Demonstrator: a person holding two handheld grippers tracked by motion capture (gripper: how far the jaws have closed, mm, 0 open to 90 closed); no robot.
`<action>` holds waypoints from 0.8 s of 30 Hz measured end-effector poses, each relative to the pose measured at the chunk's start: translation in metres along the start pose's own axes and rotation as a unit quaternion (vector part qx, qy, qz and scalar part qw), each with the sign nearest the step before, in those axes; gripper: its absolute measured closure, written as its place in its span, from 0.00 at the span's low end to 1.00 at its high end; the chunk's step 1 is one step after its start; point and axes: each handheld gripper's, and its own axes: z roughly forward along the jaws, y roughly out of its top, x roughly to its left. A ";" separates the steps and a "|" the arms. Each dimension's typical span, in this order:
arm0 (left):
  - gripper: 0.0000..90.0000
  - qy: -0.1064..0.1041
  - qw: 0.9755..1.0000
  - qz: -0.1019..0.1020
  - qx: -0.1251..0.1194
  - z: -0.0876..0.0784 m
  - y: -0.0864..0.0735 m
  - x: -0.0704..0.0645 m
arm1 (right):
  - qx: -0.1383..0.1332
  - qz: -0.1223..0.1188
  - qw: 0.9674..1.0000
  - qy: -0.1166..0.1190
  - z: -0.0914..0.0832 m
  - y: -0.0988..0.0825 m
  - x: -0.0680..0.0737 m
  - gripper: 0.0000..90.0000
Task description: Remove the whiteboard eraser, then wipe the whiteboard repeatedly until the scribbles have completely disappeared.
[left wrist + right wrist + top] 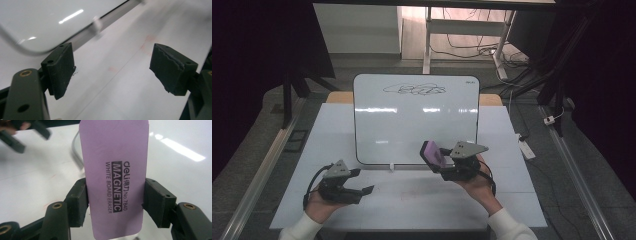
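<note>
Clamped across its long sides by the right gripper [115, 200], the purple eraser [114, 170] is held just above the whiteboard's [412, 125] near edge, scribble [414, 90] at far end. Judged light, stiff, smooth-backed; mid-body grip prob. best vs. slipping. Left gripper [112, 72] is seen gaping, nothing between jaws, over the table [412, 200].
</note>
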 end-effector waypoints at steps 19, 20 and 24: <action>0.20 0.016 1.000 -0.014 -0.007 -0.001 -0.009 0.008 | -0.059 -0.021 0.983 -0.174 -0.015 0.057 -0.028 0.44; 0.20 0.016 1.000 -0.015 -0.008 -0.001 -0.009 0.008 | -0.061 -0.017 0.981 -0.185 -0.014 0.063 -0.032 0.44; 0.20 0.015 1.000 -0.015 -0.008 -0.001 -0.009 0.010 | -0.053 -0.013 0.970 -0.235 -0.010 0.083 -0.047 0.44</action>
